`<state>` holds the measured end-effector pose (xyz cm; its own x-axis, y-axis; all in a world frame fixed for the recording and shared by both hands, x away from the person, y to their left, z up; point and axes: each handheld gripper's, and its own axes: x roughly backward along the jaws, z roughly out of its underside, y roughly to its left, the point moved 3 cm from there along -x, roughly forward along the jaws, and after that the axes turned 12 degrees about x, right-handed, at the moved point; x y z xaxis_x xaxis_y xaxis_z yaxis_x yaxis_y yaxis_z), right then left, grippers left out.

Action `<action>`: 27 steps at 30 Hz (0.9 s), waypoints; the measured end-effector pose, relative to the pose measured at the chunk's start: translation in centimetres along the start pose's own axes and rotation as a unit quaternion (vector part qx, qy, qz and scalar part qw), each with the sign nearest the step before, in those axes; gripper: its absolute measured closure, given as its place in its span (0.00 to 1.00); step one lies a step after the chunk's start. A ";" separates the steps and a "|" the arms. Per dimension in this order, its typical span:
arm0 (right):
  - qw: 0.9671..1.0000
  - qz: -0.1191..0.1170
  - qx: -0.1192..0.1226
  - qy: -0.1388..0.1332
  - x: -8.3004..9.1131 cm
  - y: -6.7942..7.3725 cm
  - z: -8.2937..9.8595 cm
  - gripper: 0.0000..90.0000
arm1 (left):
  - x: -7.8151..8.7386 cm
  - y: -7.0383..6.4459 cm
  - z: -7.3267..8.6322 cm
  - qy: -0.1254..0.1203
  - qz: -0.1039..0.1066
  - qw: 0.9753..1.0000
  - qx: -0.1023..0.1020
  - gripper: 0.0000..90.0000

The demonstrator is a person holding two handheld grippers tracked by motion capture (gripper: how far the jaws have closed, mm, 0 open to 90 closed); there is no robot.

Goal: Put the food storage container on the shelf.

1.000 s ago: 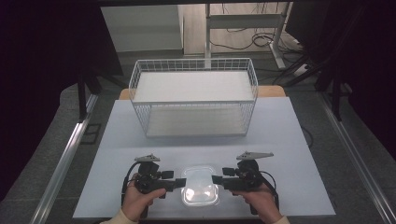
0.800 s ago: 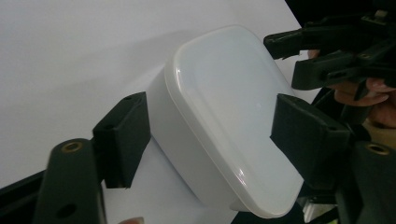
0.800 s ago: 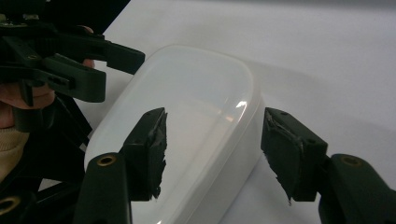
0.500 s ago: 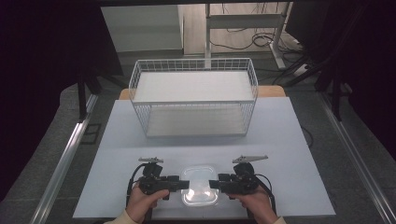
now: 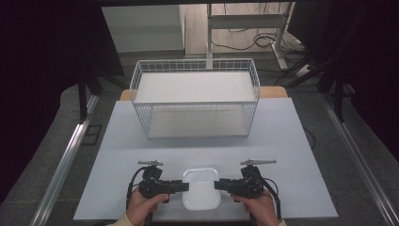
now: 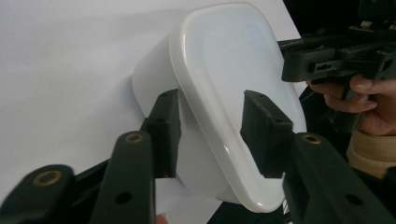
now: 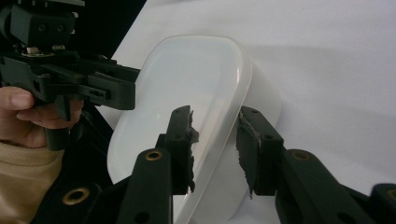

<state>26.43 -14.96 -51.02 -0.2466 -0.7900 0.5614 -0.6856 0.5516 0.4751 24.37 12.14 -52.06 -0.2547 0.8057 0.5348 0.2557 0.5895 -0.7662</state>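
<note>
1. Since a second ago, left gripper (image 5: 184, 187) and right gripper (image 5: 218, 184) closed in on the lidded white plastic container (image 5: 201, 188) at the tabletop's (image 5: 282, 141) near edge.
2. I saw fingers apart, straddling its rim; I judged the two-sided grasp imminent.

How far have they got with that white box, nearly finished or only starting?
Only starting, by the look of it. The white lidded container sits on the table near the person. The left gripper and right gripper flank it, jaws open astride its rim, not clamped. The wire basket beyond holds nothing; if the container is meant for it, gripping, lifting and placing all remain.
</note>
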 end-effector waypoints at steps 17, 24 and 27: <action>0.999 0.007 0.020 -0.025 1.6 1.2 -0.1 0.85 | 1.5 -0.9 0.1 -0.024 0.024 0.999 -0.026 0.86; 0.999 0.011 0.033 -0.033 1.9 1.6 -0.2 0.89 | 1.8 -1.2 0.2 -0.029 0.019 0.998 -0.044 0.89; 0.999 0.012 0.037 -0.034 1.9 1.7 -0.2 0.89 | 1.9 -1.3 0.2 -0.031 0.013 0.998 -0.048 0.89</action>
<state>24.91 -15.51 -49.02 -0.3075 -0.7947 0.5234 -0.7275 0.5509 0.4090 23.39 12.90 -50.16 -0.3022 0.8177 0.4899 0.3513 0.5733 -0.7402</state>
